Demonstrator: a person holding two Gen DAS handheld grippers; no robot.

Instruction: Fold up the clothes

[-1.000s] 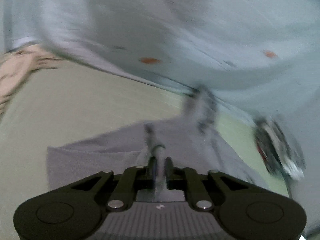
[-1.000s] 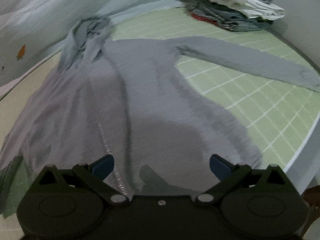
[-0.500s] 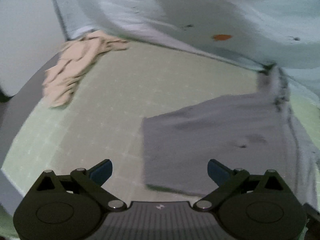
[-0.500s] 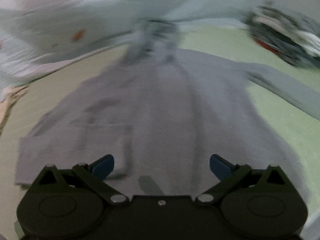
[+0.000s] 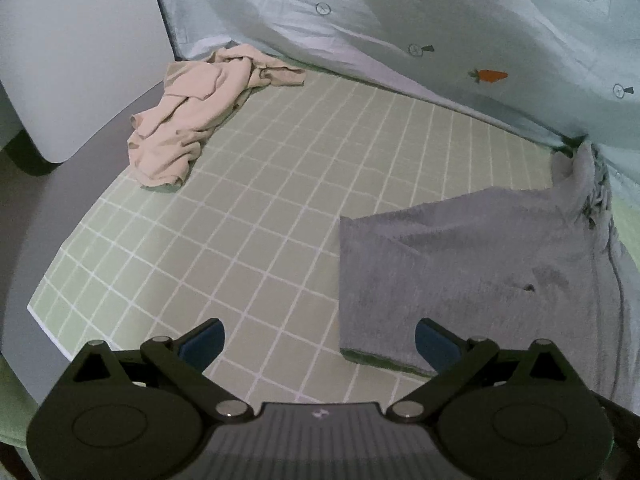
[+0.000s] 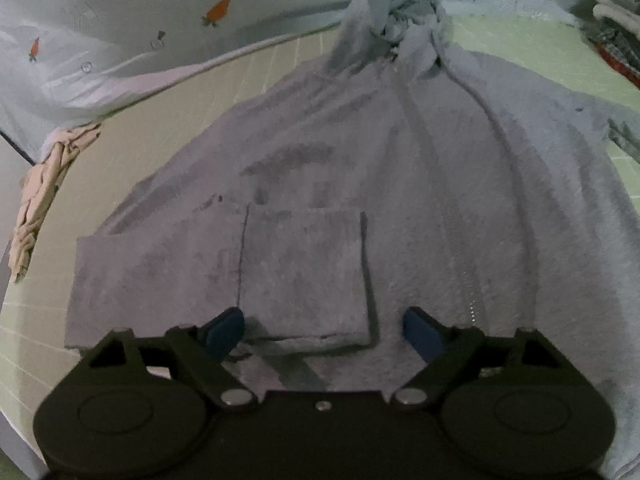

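Observation:
A grey zip hoodie [image 6: 400, 184] lies flat on the green grid mat [image 5: 260, 208], hood bunched at the far end. Its left sleeve is folded across the body, the cuff end [image 6: 304, 272] lying on top near the hem. My right gripper [image 6: 324, 332] is open and empty just above the hem, in front of that cuff. My left gripper [image 5: 318, 346] is open and empty over the mat, beside the hoodie's folded left edge [image 5: 460, 272].
A crumpled beige garment [image 5: 192, 116] lies at the mat's far left corner; it also shows in the right wrist view [image 6: 44, 184]. A pale curtain with carrot prints [image 5: 440, 20] hangs behind. A stack of folded clothes [image 6: 616, 28] sits at far right.
My left gripper let go of the sleeve, opened and drew back to the left. The sleeve now lies folded over the body. My right gripper swung left toward the hem.

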